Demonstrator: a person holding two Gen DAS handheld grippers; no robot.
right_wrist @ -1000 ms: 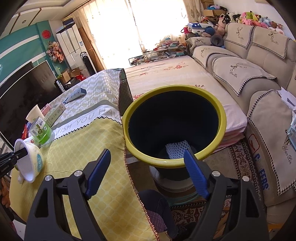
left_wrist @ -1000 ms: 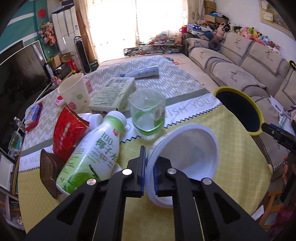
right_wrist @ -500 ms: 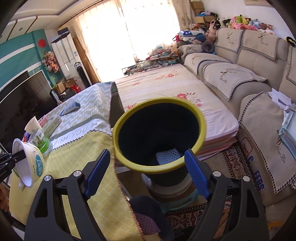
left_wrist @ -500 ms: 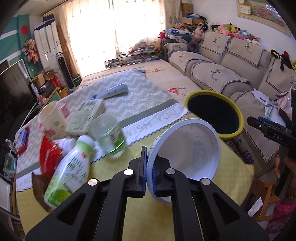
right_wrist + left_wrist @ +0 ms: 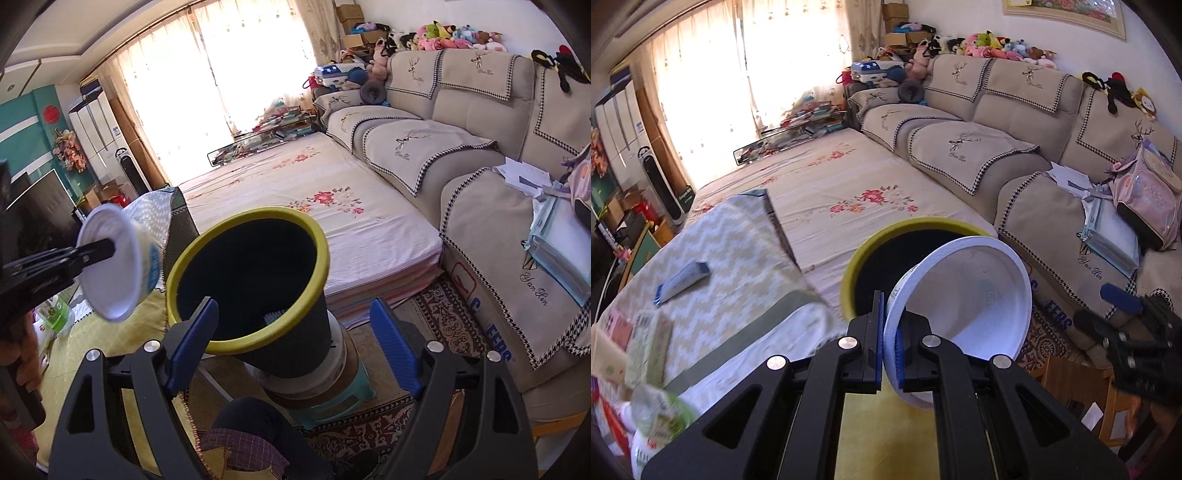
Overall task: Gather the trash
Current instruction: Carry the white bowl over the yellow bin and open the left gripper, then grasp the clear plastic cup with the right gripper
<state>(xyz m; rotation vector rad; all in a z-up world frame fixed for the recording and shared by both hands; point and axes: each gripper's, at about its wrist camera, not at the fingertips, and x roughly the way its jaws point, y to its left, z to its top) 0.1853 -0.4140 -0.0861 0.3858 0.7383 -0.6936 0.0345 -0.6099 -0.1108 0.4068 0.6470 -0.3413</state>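
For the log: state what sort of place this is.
Most likely a home living room: a long beige fabric sofa topped with soft plush toys, a flat black television, and bright curtained windows.

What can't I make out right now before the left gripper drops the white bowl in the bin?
- Bin floor: right wrist view shows only a pale mesh scrap; the dark interior and near rim hide the rest.
- Bin mouth, left wrist view: the white bowl in the left gripper covers most of it.
- Table items, left wrist view: motion-blurred, cut off by the frame edge.
- Bowl label, right wrist view: too small to read.
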